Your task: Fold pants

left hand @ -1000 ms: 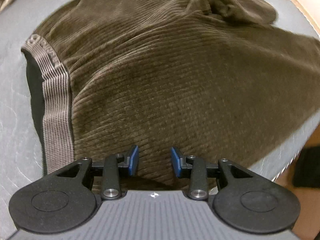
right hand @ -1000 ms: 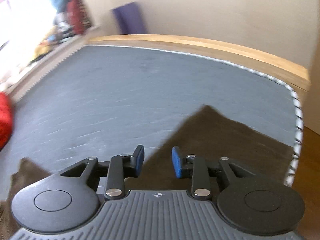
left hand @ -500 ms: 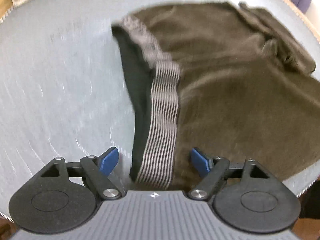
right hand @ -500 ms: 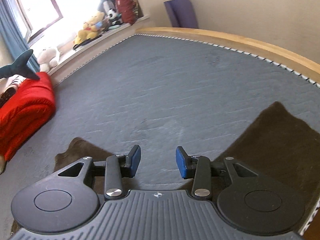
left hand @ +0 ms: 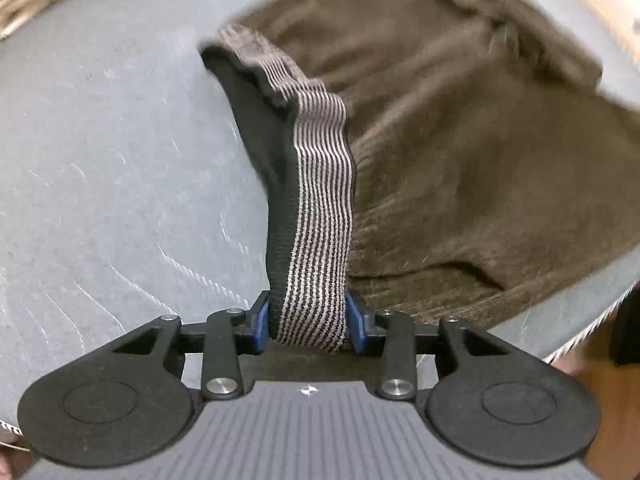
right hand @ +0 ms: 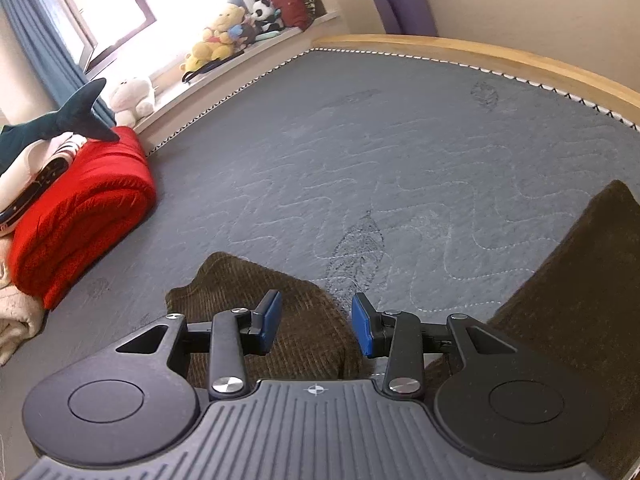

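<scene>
Two grippers over one pair of brown corduroy pants, spread on the grey quilted mattress. Left gripper closing on the striped elastic waistband at the near edge; blue pads flank the band on both sides and appear to touch it, the band rising from between them toward the far left corner of the waist. Right gripper partly open, pads apart with nothing clamped; only a rumpled end of brown cloth lies beneath and just beyond them, another brown stretch at the far right. Red folded blanket and plush shark well off to the left, clear of the work.

Step in hand, by judgement: securing the waist end before a fold or straightening pull. Still bunched and creased at the far side, so little of the folding looks done. Next move likely calls for a firm pinch on the waistband, then the right pads lowered onto the loose end and closed, both ends lifted together to keep the cloth from dragging.
</scene>
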The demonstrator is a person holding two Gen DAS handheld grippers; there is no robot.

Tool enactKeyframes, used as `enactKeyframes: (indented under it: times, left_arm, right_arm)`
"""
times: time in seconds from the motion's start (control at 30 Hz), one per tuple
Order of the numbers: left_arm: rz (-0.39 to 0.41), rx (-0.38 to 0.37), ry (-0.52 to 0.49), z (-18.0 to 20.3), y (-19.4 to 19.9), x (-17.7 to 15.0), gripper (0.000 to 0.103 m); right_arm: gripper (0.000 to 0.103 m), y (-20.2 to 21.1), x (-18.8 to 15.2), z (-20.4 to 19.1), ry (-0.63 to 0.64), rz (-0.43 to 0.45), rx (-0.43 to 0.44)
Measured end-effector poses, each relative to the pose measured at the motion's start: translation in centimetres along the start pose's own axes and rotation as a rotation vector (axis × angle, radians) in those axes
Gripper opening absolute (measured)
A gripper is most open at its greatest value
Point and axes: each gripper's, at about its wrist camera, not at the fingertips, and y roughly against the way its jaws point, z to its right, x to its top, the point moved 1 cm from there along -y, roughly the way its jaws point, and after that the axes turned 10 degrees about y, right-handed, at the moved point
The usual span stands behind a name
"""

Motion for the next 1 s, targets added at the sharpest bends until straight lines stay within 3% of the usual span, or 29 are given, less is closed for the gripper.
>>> enactKeyframes:
  times: [0.07,0.13,0.17,0.2,0.27,0.33,0.37,0.43,0.57,0.7,0.87,1.0]
  left_arm:
    - [0.032,0.082,-0.05,1.2,0.0,0.2,0.067]
    - [0.131,0.18,-0.116,2.9,1.5,0.5,0.077]
    - [0.196,0.211,-0.144,3.7,2.4,0.7,0.077]
    - [0.262,0.21,-0.167,4.6,3.5,1.1,0.077]
    - [0.315,0.125,-0.158,5.7,4.5,1.8,0.076]
    - [0.249,-0.015,-0.103,6.2,3.7,2.4,0.075]
    - [0.164,-0.063,-0.071,6.2,2.2,2.5,0.075]
    - [-0.011,-0.033,-0.068,6.3,-1.6,2.1,0.076]
    - [0.086,0.022,-0.141,8.6,-0.1,2.8,0.078]
    - [0.207,-0.065,-0.084,10.0,3.4,4.5,0.084]
    - [0.258,-0.07,-0.038,12.1,4.4,7.5,0.084]
    - [0.256,-0.064,-0.039,14.9,2.8,10.3,0.084]
  right_arm:
    - [0.041,-0.1,0.0,0.2,0.005,-0.004,-0.004]
    - [0.041,-0.2,0.0,0.7,-0.009,-0.012,-0.008]
    - [0.041,-0.3,-0.1,0.9,-0.022,-0.015,-0.007]
    - [0.041,-0.3,-0.1,1.3,-0.036,-0.019,-0.004]
    - [0.041,-0.4,-0.2,1.7,-0.044,-0.023,0.0]
    - [0.041,-0.4,-0.2,1.9,-0.03,-0.027,-0.007]
    - [0.041,-0.5,-0.2,2.0,-0.025,-0.029,-0.01]
    - [0.041,-0.5,-0.2,2.2,-0.024,-0.035,-0.01]
    - [0.041,-0.9,-0.1,2.3,-0.027,-0.046,-0.002]
    - [0.041,-1.6,0.4,1.7,0.003,-0.048,0.009]
    - [0.041,-3.4,0.5,0.4,0.045,-0.08,0.026]
    - [0.042,-5.2,0.7,-1.2,0.095,-0.107,0.05]
